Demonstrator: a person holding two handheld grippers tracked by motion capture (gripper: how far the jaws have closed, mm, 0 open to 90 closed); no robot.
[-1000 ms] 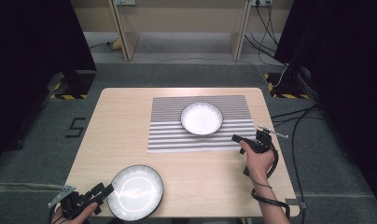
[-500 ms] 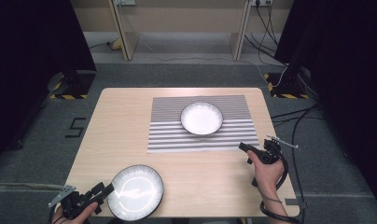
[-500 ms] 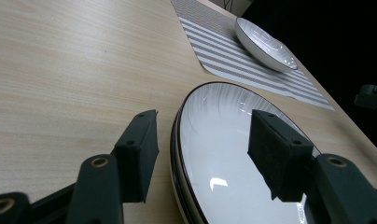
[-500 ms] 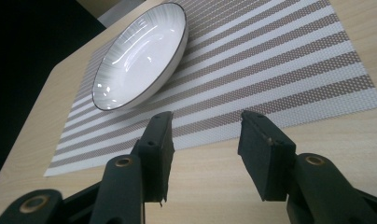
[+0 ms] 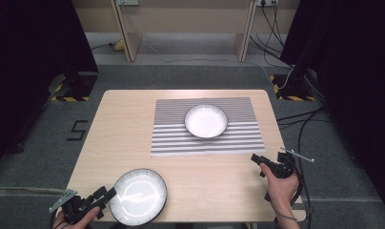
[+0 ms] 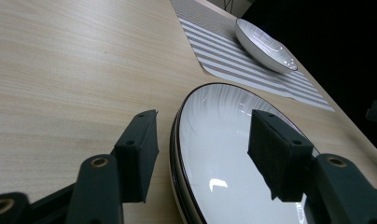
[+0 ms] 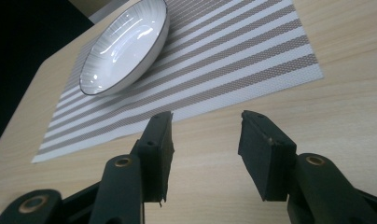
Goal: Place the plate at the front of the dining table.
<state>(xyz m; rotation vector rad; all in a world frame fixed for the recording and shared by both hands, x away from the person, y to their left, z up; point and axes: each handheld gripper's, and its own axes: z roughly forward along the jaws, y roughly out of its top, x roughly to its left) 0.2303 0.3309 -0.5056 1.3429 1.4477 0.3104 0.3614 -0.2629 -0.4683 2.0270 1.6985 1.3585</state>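
Left gripper (image 5: 106, 194): positioned at the table's (image 5: 128, 119) near left corner, jaws spread, straddling the rim of the white dark-rimmed plate (image 5: 138, 195). In the left gripper view, one pad (image 6: 141, 151) sits outside the rim of the plate (image 6: 233, 158) and the other over its inner surface; contact cannot be determined. The plate lies on bare wood, nearer the person than the striped placemat (image 5: 207, 126). A white bowl (image 5: 206, 120) rests on the placemat's far half. Right gripper (image 5: 257, 160): held in a hand (image 5: 281, 188) just past the placemat's near right corner, jaws spread, empty, above bare table.
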